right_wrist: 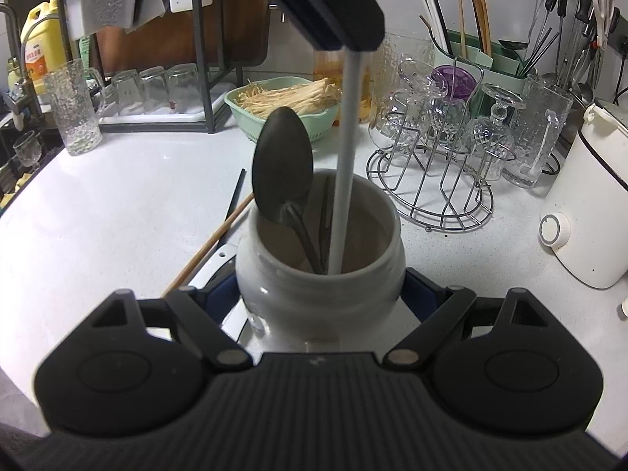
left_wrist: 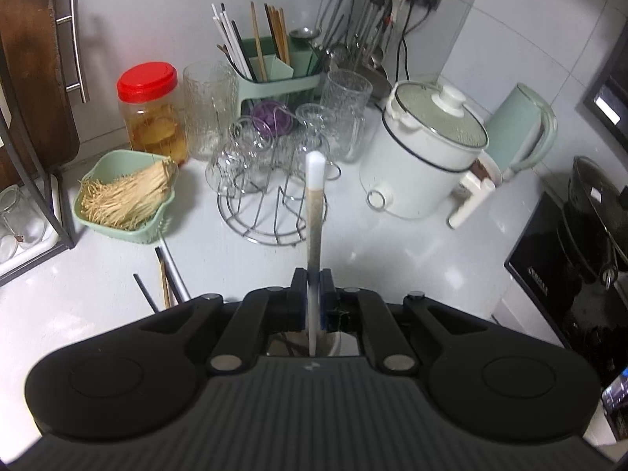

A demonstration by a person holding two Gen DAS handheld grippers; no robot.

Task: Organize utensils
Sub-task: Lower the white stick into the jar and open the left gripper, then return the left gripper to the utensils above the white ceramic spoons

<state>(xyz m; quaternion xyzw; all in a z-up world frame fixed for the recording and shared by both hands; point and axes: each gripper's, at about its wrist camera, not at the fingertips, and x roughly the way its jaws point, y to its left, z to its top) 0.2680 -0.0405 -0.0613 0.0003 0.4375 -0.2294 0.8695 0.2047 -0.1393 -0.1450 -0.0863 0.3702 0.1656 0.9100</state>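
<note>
My left gripper [left_wrist: 313, 288] is shut on a white chopstick [left_wrist: 315, 212] with a speckled grey band near its top end. In the right wrist view that gripper [right_wrist: 349, 45] hangs above a white ceramic jar [right_wrist: 320, 286], and the white chopstick [right_wrist: 345, 165] reaches down into the jar's mouth. A dark metal spoon [right_wrist: 282, 165] and a dark chopstick [right_wrist: 325, 219] stand inside the jar. My right gripper [right_wrist: 320, 294] clasps the jar's body from both sides. Loose chopsticks [right_wrist: 219, 235] lie on the counter left of the jar; those loose chopsticks [left_wrist: 165, 278] also show in the left wrist view.
A wire glass rack [right_wrist: 431, 165] with upturned glasses stands right of the jar. A green utensil caddy [left_wrist: 274, 66] holds several chopsticks. A green basket of enoki mushrooms [left_wrist: 121, 196], a red-lidded jar [left_wrist: 151, 110], a white electric pot [left_wrist: 424, 149] and a black stove [left_wrist: 569, 255] ring the counter.
</note>
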